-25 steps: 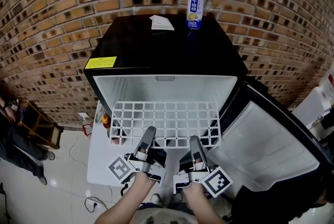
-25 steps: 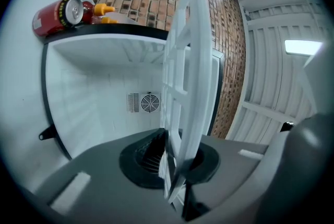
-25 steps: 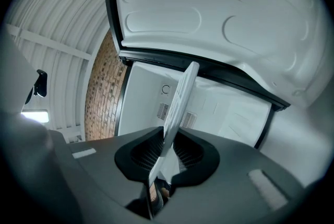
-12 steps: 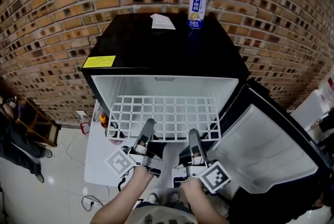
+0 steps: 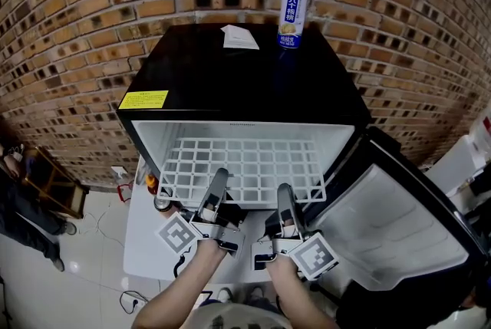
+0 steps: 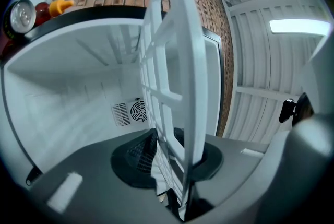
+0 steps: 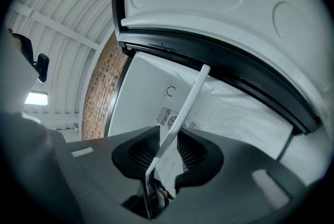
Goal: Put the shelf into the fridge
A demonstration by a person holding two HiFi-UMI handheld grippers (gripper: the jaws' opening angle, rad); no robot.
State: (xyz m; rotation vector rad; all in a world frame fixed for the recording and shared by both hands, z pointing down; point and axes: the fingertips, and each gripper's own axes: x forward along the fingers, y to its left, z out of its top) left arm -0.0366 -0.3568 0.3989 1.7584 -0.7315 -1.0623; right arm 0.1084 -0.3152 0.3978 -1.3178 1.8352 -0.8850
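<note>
Spanning the white interior of the black compact fridge, the white plastic lattice shelf lay level, nearly from side wall to side wall, its front edge at the mouth of the cabinet.

- Fridge door: black, swung wide to the right, white liner showing.
- Left gripper: at the shelf's front edge, left of centre. Its jaws had just been opening and stood apart, the shelf between them edge-on, a gap showing beside it; no clamp.
- Right gripper: at the same edge, right of centre. Its jaws had likewise just been opening and stood wider, the shelf edge passing between them, clear of both pads.
- Fridge top: blue-and-white drink can upright near the back, folded white paper beside it, yellow label at the front left corner.
- Backdrop: brick wall.
</note>
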